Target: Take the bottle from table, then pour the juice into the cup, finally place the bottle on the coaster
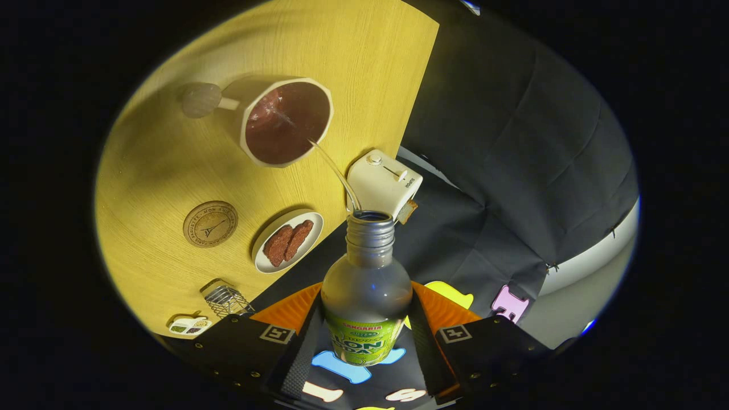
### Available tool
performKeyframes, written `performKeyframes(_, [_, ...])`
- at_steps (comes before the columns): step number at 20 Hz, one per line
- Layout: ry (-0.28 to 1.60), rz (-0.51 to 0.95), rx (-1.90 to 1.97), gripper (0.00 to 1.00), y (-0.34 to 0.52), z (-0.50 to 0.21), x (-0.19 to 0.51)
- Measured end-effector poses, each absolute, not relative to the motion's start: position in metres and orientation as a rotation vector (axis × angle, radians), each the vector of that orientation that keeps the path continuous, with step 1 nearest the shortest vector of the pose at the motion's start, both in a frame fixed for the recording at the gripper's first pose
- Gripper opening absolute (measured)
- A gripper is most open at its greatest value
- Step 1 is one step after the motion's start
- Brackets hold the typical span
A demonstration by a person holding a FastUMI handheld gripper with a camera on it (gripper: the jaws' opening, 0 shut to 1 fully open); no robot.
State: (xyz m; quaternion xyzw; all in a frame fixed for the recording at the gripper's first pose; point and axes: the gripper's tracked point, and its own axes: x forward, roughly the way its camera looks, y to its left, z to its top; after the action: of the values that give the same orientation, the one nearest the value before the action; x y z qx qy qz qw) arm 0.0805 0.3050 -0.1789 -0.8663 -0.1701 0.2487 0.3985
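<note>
Yellow wood-grain worktop (171, 165) takes up the far side of the scene, with dark cloth walling the booth behind it. The tool (367, 336) is clamped on the bottle (367, 290), both fingers pressing its sides, and the bottle is tipped so its open neck points away from the fingers. A thin clear stream of juice (336, 171) arcs from the mouth toward 11 o'clock and lands in the cup (285, 121), which is already holding dark liquid. The cup sits on the worktop well beyond the fingers, handle on its 9 o'clock side. The round coaster (210, 224) lies at roughly 7 o'clock from the cup, nothing on it. Just beside the coaster at 3 o'clock is a small plate (261, 257) with two brown slices. A white toaster (384, 183) sits right past the bottle's mouth at the worktop's edge. A little wire rack (226, 298) is near the closest corner.
</note>
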Motion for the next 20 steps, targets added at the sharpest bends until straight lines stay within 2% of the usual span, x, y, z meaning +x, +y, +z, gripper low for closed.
performKeyframes(20, [-0.395, 0.681, -2.203, 0.77, 0.314, -0.207, 0.065])
